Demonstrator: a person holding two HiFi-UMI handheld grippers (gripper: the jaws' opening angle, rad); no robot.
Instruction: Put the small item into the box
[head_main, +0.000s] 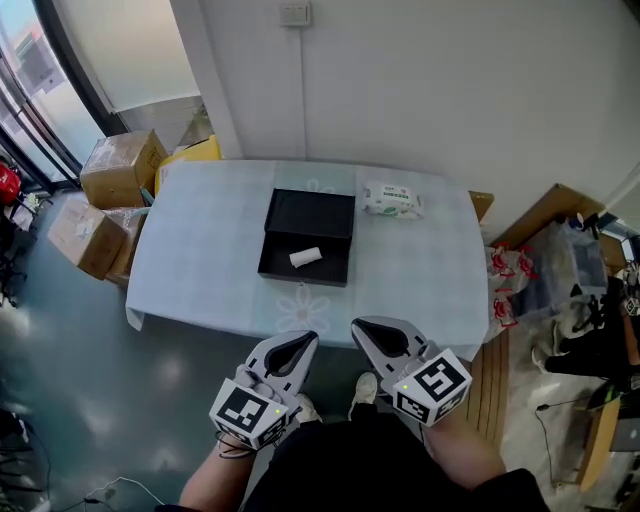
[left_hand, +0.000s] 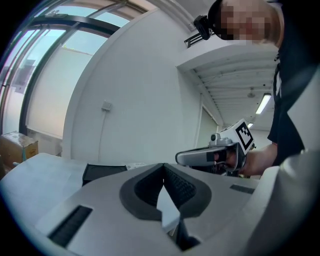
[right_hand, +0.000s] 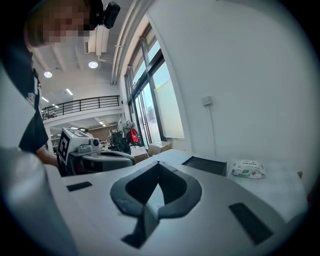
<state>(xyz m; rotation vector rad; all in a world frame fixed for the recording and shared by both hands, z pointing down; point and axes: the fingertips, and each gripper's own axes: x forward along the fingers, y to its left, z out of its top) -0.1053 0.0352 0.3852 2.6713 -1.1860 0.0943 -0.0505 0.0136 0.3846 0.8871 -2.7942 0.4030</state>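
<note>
A black open box (head_main: 308, 240) lies in the middle of the pale table (head_main: 200, 260), and a small white roll-shaped item (head_main: 305, 257) rests inside its near half. Both grippers hang below the table's near edge, close to the person's body. My left gripper (head_main: 302, 343) is shut with nothing in its jaws, and my right gripper (head_main: 368, 332) is shut and empty too. The left gripper view shows the box (left_hand: 102, 172) beyond the shut jaws and the right gripper (left_hand: 212, 156) alongside. The box (right_hand: 205, 165) also appears in the right gripper view.
A white wet-wipes pack (head_main: 392, 201) lies on the table right of the box, also seen as the pack (right_hand: 247, 169) in the right gripper view. Cardboard boxes (head_main: 120, 170) stand on the floor at the left. Bags and clutter (head_main: 560, 270) sit at the right.
</note>
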